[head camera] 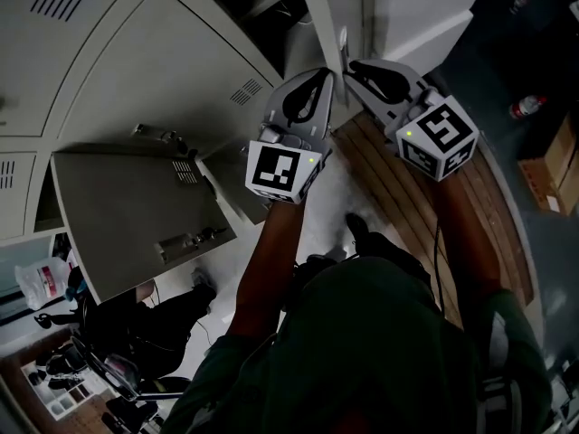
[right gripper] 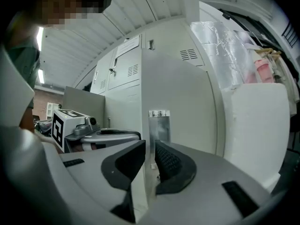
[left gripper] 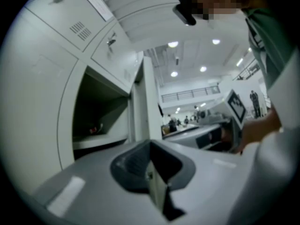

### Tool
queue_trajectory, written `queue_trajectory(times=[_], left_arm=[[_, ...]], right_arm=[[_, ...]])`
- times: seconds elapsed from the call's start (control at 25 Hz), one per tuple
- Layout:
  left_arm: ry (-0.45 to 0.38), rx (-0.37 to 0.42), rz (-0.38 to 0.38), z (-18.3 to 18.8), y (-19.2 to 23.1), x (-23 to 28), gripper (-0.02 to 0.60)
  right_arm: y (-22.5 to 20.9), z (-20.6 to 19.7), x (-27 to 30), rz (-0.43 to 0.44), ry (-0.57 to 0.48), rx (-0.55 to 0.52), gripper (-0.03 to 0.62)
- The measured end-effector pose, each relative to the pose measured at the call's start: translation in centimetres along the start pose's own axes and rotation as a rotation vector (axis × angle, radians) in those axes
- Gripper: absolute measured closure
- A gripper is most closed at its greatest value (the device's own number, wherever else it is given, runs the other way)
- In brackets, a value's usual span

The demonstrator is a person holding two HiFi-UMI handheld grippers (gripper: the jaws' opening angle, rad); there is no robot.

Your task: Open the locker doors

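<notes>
Now the left tool point(left gripper: 150, 157) and the right tool point(right gripper: 151, 150) both seem clamped on one locker door point(right gripper: 174, 93) edge

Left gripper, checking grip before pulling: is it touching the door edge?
Touching. Left gripper view shows the left gripper closed on the door edge, no gap.

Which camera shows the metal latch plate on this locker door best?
The right gripper view: the latch plate stands straight ahead, just above the jaws, bright against the grey door. The head view gives at most a small glint on the door's edge. The left gripper view shows only that thin edge between its jaws, no plate.
</notes>
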State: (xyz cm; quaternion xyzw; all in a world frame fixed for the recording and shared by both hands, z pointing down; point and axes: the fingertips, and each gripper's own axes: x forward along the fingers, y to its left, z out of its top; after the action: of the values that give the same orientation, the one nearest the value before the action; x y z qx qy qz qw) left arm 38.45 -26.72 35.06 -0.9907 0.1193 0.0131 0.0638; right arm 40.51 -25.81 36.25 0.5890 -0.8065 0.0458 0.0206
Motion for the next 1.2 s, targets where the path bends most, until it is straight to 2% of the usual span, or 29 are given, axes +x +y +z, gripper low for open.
queue_trajectory(times=[0.4, 0.64, 0.84, 0.92, 1.08, 1.2], left_arm=[[0.009, 0.015, -0.158, 0.3, -6.8, 3.7, 0.591], [0.029, 0.033, -0.233, 0.3, -9.5, 6.2, 0.591], [0.028, 0.033, -0.241, 0.7, -10.5, 6.7, 0.591], [0.027, 0.037, -0.238, 1.2, -10.9, 6.1, 0.591], [0.018, 0.07, -0.226, 2.9, -11.4, 3.5, 0.591], [-0.005, 0.129, -0.234, 5.0, -10.9, 1.1, 0.591]], right_arm=[[-4.5, -1.3, -6.8, -0.222, 0.001, 0.049, 0.543], [-7.1, -1.7, -9.8, -0.334, 0.002, 0.075, 0.543], [-7.6, -1.8, -10.9, -0.366, 0.016, 0.079, 0.543], [-7.7, -1.4, -11.9, -0.407, 0.012, 0.083, 0.543], [-6.8, 1.9, -15.1, -0.489, -0.049, 0.009, 0.543], [-4.9, 5.4, -16.9, -0.502, -0.132, -0.057, 0.549]])
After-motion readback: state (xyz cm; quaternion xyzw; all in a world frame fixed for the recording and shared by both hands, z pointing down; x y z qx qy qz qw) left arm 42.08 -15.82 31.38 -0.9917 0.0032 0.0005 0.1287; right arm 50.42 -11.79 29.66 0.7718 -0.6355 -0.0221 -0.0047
